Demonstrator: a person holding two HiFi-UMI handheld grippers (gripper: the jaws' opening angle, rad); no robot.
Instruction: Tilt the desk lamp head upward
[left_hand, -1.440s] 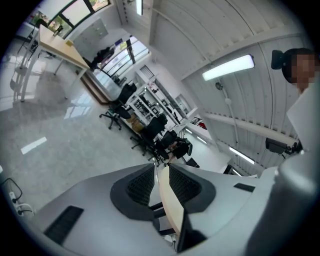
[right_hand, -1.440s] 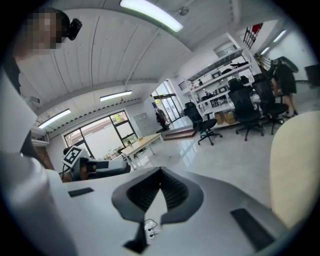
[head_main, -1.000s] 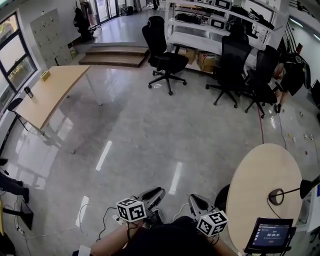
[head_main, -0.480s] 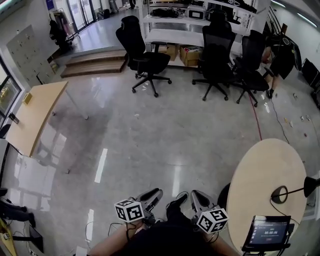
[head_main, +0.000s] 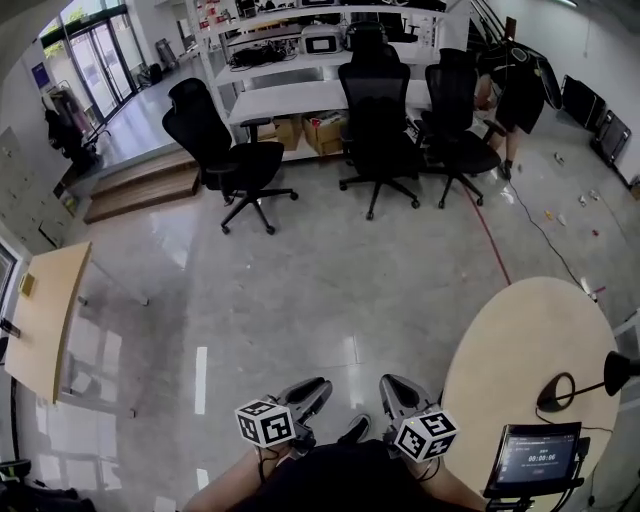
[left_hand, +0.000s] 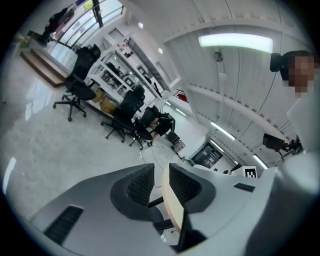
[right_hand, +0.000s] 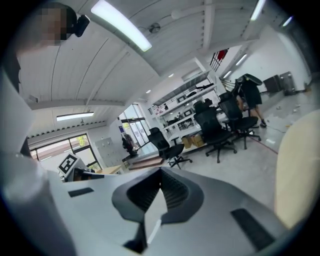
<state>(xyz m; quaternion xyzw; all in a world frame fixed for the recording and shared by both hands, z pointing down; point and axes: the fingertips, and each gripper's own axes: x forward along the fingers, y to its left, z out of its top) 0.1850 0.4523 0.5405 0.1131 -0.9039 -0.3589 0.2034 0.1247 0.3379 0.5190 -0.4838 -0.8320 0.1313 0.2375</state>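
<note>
The black desk lamp (head_main: 556, 393) stands on the round wooden table (head_main: 520, 340) at the lower right of the head view. Its thin arm leans right to the lamp head (head_main: 618, 371) at the picture's edge. My left gripper (head_main: 318, 386) and right gripper (head_main: 390, 384) are held side by side close to my body, left of the table and well short of the lamp. Both are shut with nothing between the jaws. The left gripper view shows its closed jaws (left_hand: 161, 170) and the table's edge (left_hand: 172, 215). The right gripper view shows closed jaws (right_hand: 161, 173) over open floor.
A tablet on a stand (head_main: 535, 458) sits at the round table's near edge. Black office chairs (head_main: 225, 150) (head_main: 375, 120) stand before white shelving (head_main: 300, 60). A person in black (head_main: 520, 80) is at the back right. A wooden table (head_main: 45, 315) is at the left.
The head view has swung round, so the chairs, steps and left table have slid leftward. The round table has stayed at the right. Both grippers remain shut and low, near my body.
</note>
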